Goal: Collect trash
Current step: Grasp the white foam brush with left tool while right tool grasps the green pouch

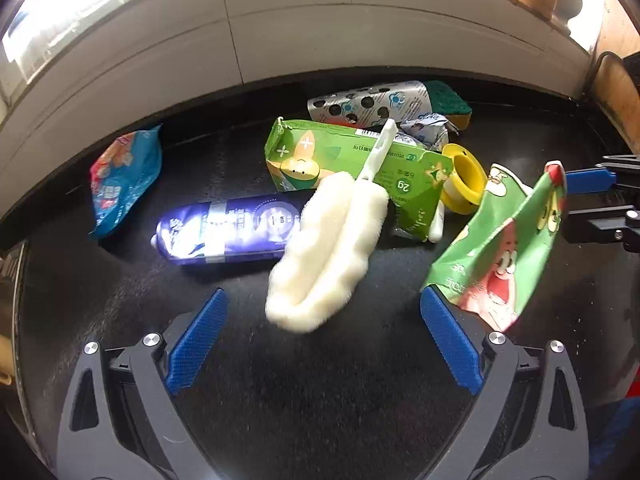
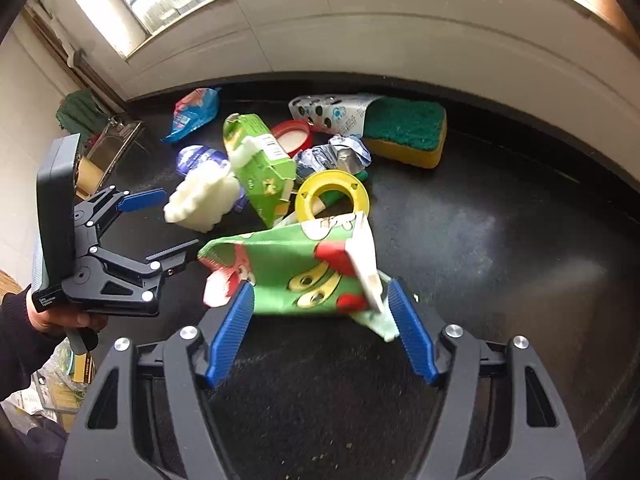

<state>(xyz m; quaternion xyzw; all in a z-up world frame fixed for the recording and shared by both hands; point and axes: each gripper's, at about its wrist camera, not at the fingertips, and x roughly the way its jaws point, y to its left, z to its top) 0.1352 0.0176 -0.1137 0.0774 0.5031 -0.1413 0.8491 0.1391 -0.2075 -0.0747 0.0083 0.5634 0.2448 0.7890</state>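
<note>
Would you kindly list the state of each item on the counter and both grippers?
Left gripper: open, empty.
Right gripper: open, astride the cartoon wrapper.
Green carton: torn open, lying flat.
Sponge brush: lying across the carton.
Yellow tape roll: lying flat.
Scouring sponge: flat, green side up.
Foil wrapper: crumpled.

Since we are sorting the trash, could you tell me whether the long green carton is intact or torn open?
Torn open: the green carton has a ragged, gaping end and lies flat.
</note>
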